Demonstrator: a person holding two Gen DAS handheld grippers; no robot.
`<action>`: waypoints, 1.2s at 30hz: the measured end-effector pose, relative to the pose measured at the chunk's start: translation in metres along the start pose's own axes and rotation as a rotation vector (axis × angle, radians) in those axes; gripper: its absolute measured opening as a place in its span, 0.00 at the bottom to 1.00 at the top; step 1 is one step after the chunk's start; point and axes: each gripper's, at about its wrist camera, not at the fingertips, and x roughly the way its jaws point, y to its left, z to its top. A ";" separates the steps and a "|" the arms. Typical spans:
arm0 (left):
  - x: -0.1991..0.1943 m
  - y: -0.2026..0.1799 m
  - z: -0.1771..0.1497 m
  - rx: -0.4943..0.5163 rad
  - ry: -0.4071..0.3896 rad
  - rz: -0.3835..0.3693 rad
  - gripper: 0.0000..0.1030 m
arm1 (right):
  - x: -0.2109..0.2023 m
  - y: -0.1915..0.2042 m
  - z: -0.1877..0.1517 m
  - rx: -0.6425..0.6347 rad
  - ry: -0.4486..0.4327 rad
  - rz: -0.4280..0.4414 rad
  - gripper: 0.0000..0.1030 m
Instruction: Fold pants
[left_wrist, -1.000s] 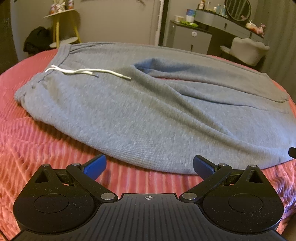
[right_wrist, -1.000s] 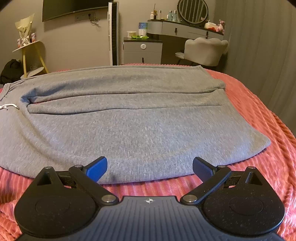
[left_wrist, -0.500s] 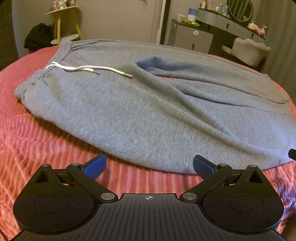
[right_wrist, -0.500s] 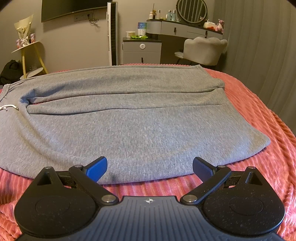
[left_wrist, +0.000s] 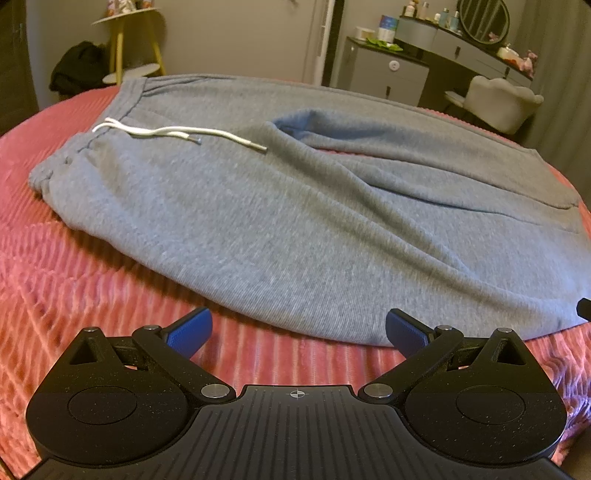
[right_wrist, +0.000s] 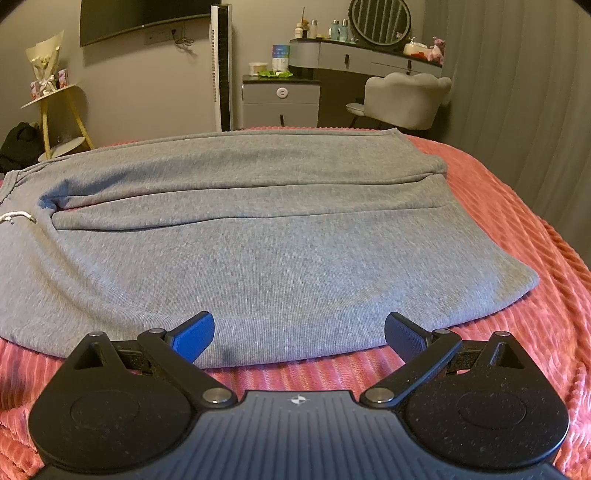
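Your grey pants (left_wrist: 295, 229) lie flat on the bed's pink ribbed blanket (left_wrist: 74, 277), their white drawstring (left_wrist: 177, 133) resting near the waistband. Your left claw (left_wrist: 298, 330) and right claw (right_wrist: 299, 332) both gape wide, empty, at the near edge.

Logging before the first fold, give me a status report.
Left gripper open, right gripper open, both empty. Grey knit sweatpants flat on pink ribbed blanket, unfolded. White drawstring loose on top.
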 end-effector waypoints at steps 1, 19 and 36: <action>0.000 0.000 0.000 -0.001 0.001 0.000 1.00 | 0.000 0.000 0.000 0.001 0.000 -0.001 0.96; 0.001 0.002 0.001 -0.018 0.005 -0.003 1.00 | 0.001 -0.001 0.000 0.003 -0.001 0.001 0.96; 0.001 0.004 0.000 -0.026 0.007 -0.004 1.00 | 0.001 -0.001 0.000 0.006 -0.002 0.000 0.96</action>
